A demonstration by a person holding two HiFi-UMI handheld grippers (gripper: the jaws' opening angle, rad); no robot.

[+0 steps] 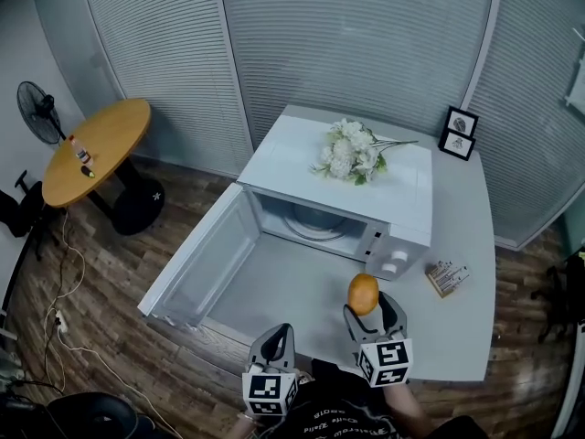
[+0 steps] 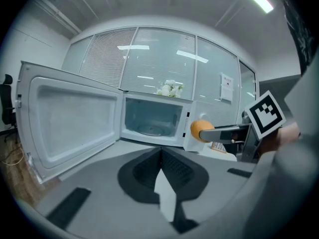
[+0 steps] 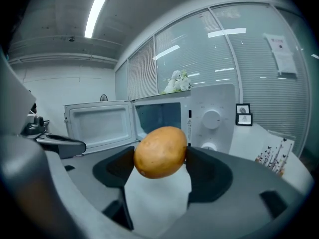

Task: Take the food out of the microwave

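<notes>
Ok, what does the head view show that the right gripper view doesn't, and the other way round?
Only the head view: the round table and the wooden floor. Only the right gripper view: the ceiling light. Both: the right gripper shut on the potato, the open microwave, the flowers on top of it and the picture frames.

My right gripper (image 3: 162, 159) is dull grey plastic, smooth, with darker pads (image 3: 209, 176) that look rough. The potato (image 3: 160, 152) between those jaws has a smooth orange-brown skin that is not shiny. My left gripper (image 2: 160, 153) is the same dull grey plastic, and its pads (image 2: 174, 171) have little ridges. Ahead of my jaws the microwave (image 1: 402, 213) is white and a bit shiny, its door (image 2: 70, 118) smooth plastic. Under my jaws the table (image 1: 457, 327) is flat, pale grey and not shiny. The floor (image 1: 110, 263) beside it is brown wood planks.
</notes>
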